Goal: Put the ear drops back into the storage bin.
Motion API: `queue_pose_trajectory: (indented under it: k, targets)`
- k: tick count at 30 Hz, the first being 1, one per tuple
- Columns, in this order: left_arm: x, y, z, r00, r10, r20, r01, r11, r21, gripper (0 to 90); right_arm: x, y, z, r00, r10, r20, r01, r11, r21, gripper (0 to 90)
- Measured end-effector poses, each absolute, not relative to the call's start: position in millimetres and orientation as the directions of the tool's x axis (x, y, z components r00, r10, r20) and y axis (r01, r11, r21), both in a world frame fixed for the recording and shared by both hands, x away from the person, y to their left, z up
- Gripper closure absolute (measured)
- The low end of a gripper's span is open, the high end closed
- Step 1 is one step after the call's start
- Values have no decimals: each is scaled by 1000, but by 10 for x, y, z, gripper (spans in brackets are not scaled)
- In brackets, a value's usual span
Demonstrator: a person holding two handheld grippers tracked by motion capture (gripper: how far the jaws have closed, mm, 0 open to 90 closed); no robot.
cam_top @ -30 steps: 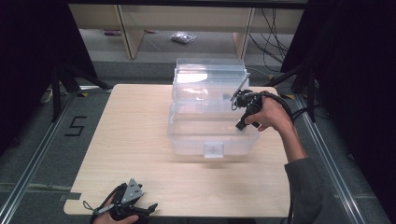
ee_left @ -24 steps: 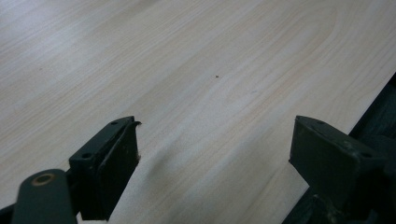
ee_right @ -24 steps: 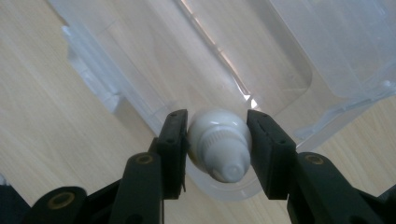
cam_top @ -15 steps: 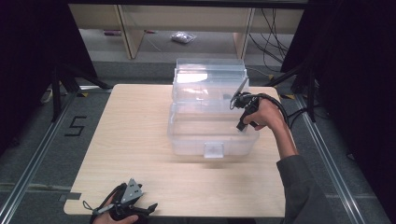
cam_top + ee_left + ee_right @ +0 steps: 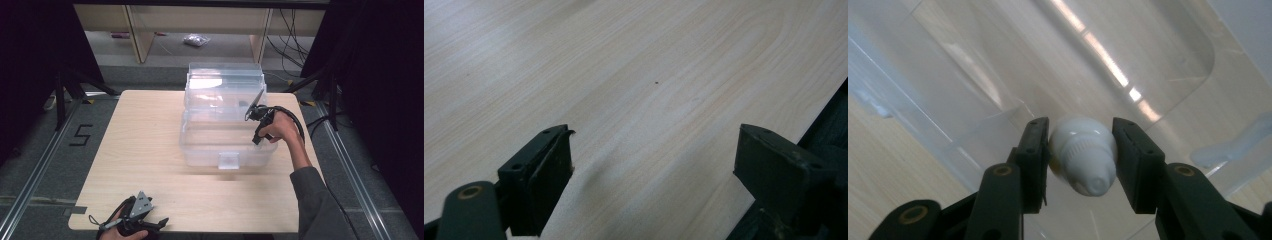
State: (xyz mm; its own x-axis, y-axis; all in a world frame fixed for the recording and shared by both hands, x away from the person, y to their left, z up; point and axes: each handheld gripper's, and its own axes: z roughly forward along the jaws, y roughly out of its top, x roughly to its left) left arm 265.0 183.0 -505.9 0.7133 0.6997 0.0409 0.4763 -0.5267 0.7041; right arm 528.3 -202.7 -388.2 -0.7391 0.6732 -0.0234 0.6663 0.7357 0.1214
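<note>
A clear plastic storage box (image 5: 200,145) stands open on the wooden table (image 5: 140,145), its lid (image 5: 225,82) tilted up at the back. My right gripper (image 5: 1079,150) is shut on a small white bottle (image 5: 1083,160), cap end towards the camera, above the box's bare floor (image 5: 1128,60). In the high view that gripper (image 5: 252,112) hangs over the box's right side, held by a hand. My left gripper (image 5: 654,160) stands open, low over bare wood near the table's front edge (image 5: 145,220), nothing between its fingers.
Shelving (image 5: 145,30) and a small bag (image 5: 196,40) on the floor lie beyond the table. Cables (image 5: 295,35) hang at the back right. A floor mark reading 5 (image 5: 80,134) sits left of the table. Bare wood spreads left of the box.
My right gripper has drifted slightly left and back over the box with the bottle in it. The left gripper has stayed put.
</note>
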Motion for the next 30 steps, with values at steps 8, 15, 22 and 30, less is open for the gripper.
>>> queue_pose_trajectory:
  k: [8,15,22,30]
  targets:
    - [2649,1832,-5056,717,696,47,474,-536,699,149,5307,-2043,-3958,-717,696,-21,693,716,83,602]
    - [2649,1834,-5054,719,694,49,472,-538,698,149,5342,-1997,-4072,-708,706,-16,704,708,61,603]
    - [2649,1832,-5056,718,695,47,473,-536,699,149,5381,-2005,-4173,-723,691,-17,689,722,55,603]
    - [2644,1826,-5058,714,699,39,475,-525,706,149,5380,-1980,-4194,-713,701,-13,699,713,54,602]
